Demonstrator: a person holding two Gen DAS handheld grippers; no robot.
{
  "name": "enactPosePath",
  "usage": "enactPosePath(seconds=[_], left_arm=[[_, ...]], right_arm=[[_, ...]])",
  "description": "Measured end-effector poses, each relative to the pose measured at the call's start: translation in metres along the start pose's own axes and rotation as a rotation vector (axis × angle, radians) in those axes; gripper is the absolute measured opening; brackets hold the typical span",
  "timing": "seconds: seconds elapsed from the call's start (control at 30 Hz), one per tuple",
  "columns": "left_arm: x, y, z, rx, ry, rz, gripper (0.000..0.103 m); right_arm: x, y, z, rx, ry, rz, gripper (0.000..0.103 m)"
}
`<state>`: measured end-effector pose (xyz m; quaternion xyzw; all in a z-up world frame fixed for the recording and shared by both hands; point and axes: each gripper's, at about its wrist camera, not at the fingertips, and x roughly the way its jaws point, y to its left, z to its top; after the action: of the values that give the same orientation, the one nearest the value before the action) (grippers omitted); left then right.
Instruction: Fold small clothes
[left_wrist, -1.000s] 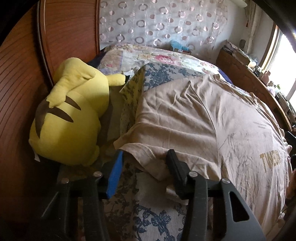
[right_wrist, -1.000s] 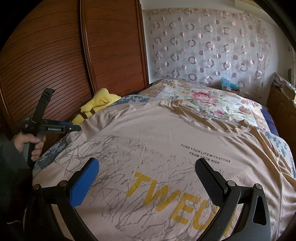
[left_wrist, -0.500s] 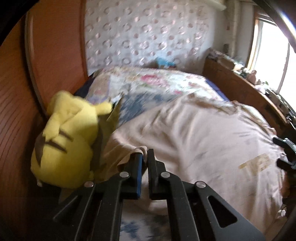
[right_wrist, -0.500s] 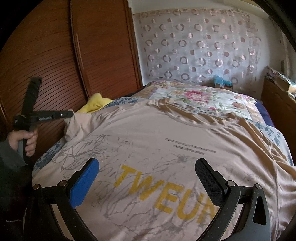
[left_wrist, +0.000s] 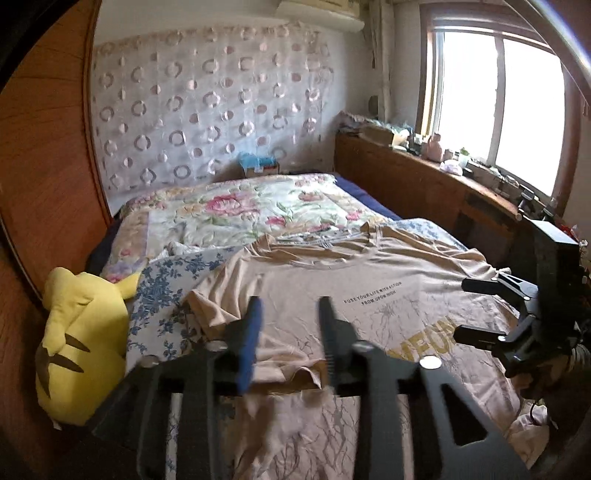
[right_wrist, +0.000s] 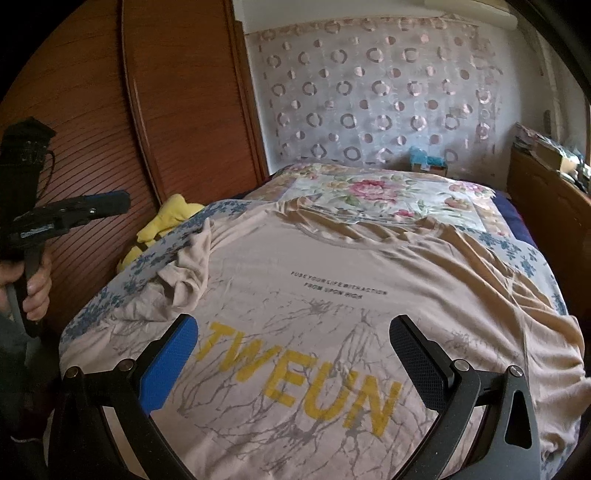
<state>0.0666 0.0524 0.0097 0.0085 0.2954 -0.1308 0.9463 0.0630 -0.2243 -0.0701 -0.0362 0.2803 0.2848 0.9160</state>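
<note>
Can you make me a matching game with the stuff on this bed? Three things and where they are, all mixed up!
Things:
1. yellow plush toy
2. beige T-shirt
3. blue box

Places:
A. spread flat across the near part of the bed, yellow letters facing up
B. at the far end of the bed, by the circle-patterned curtain
C. squeezed between the bed's edge and the wooden wall

Pairs: 1-C, 2-A, 3-B
</note>
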Motion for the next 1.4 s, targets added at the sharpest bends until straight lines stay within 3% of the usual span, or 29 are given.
enactPosePath(seconds=[0.07,0.2,0.27,0.5,0.67,0.83,0.97,1.0,1.07,1.23,1.4], left_arm=[[-0.008,0.009,-0.004,-0.021,-0.009,0.016,0.047],[-0.018,0.023,-0.016,-0.052,-0.031,0.058,0.073],[-0.025,0.032,-0.023,-0.068,-0.045,0.075,0.078],[-0.038,0.048,-0.048,-0.102,-0.079,0.155,0.079],[-0.042,0.057,-0.063,-0.106,-0.085,0.207,0.079],[-0.044,0.067,-0.07,-0.136,-0.082,0.215,0.079],[-0.045,0.069,-0.079,-0.143,-0.075,0.218,0.079],[-0.045,0.069,-0.08,-0.145,-0.074,0.218,0.079],[-0.044,0.068,-0.083,-0.147,-0.071,0.216,0.079],[-0.041,0.066,-0.084,-0.15,-0.065,0.207,0.079],[-0.034,0.06,-0.085,-0.148,-0.051,0.188,0.079]], right_arm=[[0.005,0.005,0.009,-0.018,0.006,0.023,0.097],[0.021,0.025,0.02,-0.071,0.031,0.071,0.075],[0.034,0.041,0.029,-0.115,0.045,0.099,0.068],[0.088,0.088,0.054,-0.232,0.104,0.229,0.041],[0.141,0.127,0.064,-0.279,0.183,0.322,0.033],[0.177,0.15,0.065,-0.312,0.239,0.359,0.033],[0.193,0.152,0.064,-0.368,0.277,0.298,0.031],[0.196,0.152,0.063,-0.371,0.282,0.283,0.018],[0.198,0.148,0.064,-0.37,0.28,0.269,0.007],[0.189,0.136,0.074,-0.302,0.233,0.287,0.004],[0.171,0.113,0.077,-0.228,0.158,0.251,0.004]])
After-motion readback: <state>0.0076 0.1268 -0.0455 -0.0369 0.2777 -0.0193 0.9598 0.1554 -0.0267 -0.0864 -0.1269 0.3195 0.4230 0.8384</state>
